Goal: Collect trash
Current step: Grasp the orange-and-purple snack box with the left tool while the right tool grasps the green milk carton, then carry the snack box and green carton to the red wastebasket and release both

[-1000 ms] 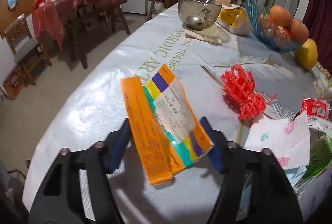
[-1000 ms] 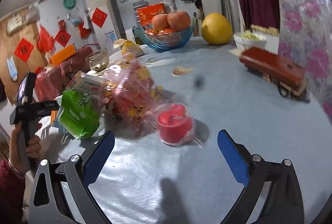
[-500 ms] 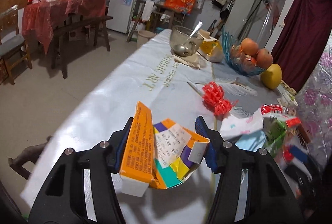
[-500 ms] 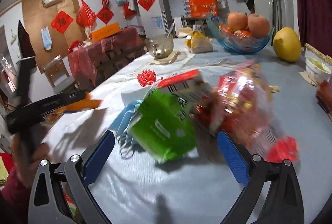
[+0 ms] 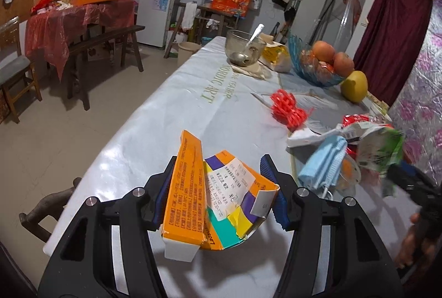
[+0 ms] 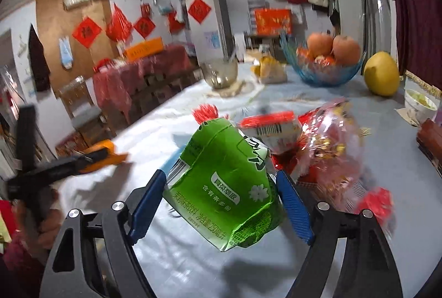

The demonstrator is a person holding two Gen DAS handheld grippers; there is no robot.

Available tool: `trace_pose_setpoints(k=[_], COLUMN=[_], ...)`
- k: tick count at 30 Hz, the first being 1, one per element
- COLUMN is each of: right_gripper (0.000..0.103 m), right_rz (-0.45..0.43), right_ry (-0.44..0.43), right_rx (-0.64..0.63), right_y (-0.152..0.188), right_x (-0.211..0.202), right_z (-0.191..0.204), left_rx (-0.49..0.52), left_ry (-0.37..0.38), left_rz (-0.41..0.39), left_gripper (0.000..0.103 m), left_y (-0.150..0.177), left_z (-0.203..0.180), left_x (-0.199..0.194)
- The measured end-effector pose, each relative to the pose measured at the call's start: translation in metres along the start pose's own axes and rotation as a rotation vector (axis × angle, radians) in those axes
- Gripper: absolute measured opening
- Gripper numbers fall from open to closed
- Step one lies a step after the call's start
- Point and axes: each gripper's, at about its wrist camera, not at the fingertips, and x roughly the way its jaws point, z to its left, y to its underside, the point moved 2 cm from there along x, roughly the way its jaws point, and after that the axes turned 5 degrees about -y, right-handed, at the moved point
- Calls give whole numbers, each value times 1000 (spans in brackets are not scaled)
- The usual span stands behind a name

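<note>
I see the long tabletop (image 5: pixel 154 115) under its pale printed cloth filling both views, with a blue glass fruit bowl (image 5: pixel 315 71) and a yellow pomelo (image 5: pixel 354 86) at its far end, the pomelo just beside the bowl. Nearer, a heap of trash lies on the cloth: a crinkled red plastic bag (image 6: pixel 328 151), a red-topped carton (image 6: pixel 272 129) touching it, and a blue face mask (image 5: pixel 323 165). A clump of red netting (image 5: pixel 287 107) sits apart from the heap, toward the bowl.

My left claw (image 5: pixel 218 193) is about half open and clamped on a flattened orange box (image 5: pixel 193 193), which is bowed between the pads and lifted clear of the cloth. My right claw (image 6: pixel 221 204) is closing, wide still, around a crumpled green drink carton (image 6: pixel 223 187); both blue pads look to be touching its sides, and the carton tilts above the cloth at the near edge of the heap
</note>
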Motion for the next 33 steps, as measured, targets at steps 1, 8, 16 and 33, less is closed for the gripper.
trace_pose_setpoints(k=[1, 8, 16, 33], right_gripper=[81, 81, 81, 81], right_rz=[-16, -67, -53, -27], right_ry=[4, 18, -1, 15], right_rx=[3, 55, 105, 113], right_y=[0, 15, 34, 43], right_x=[-8, -47, -51, -50], right_z=[0, -10, -24, -17], left_rx=[5, 29, 16, 42], left_ry=[0, -30, -68, -56], left_rz=[4, 36, 76, -23], left_gripper=[60, 60, 61, 53], left_y=[1, 9, 17, 11], left_z=[-2, -9, -8, -20], left_x=[1, 11, 30, -19])
